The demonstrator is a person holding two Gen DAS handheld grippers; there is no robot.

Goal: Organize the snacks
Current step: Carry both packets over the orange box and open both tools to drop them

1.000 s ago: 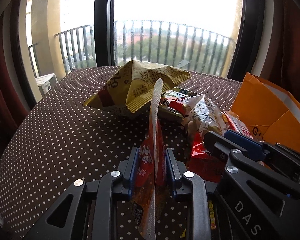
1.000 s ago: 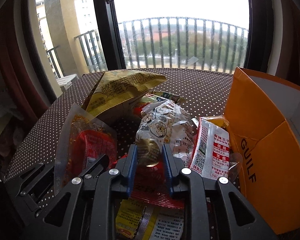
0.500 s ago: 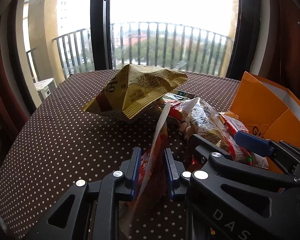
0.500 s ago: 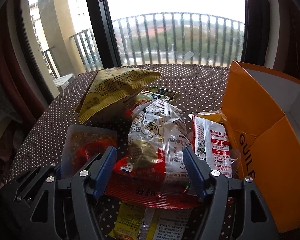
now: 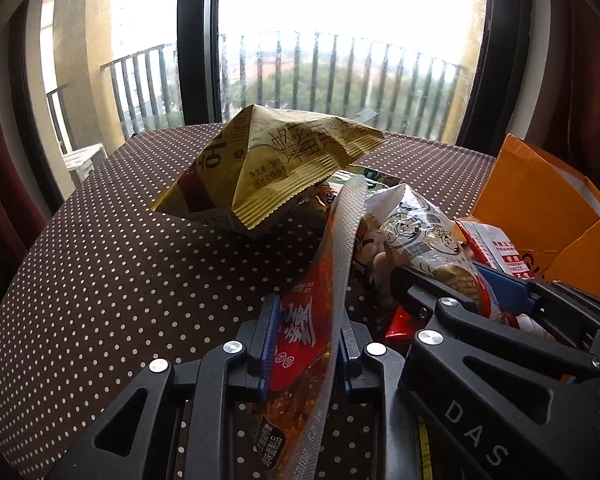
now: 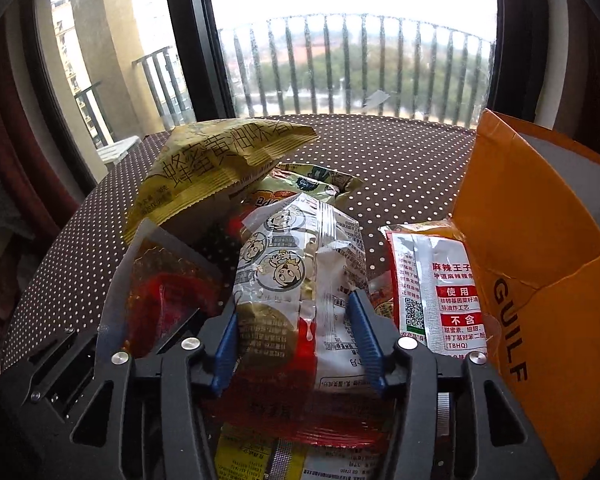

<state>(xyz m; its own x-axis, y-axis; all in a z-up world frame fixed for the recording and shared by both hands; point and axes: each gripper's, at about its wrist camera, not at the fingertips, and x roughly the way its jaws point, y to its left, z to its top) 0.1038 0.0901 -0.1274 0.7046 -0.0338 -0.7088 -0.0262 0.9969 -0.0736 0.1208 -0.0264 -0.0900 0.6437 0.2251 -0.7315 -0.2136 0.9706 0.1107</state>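
1. The left gripper (image 5: 305, 344) is clamped nearly shut on a flat red sachet (image 5: 300, 332), held edge-up over the dotted table (image 5: 100, 264). Judging by the task, keep that pinch firm while carrying; the thin film could slip.
2. The yellow chip bag (image 5: 268, 168) lies far and left of both claws, untouched.
3. The right gripper (image 6: 296, 336) is closing, about half open, with the white cartoon packet (image 6: 300, 264) between its blue pads. Squeeze gently at the middle; puffed packs crush.
4. The red-and-white spicy packet (image 6: 432, 292) lies just right of that claw.
5. The orange box (image 6: 512, 220), far right, looks like the destination.
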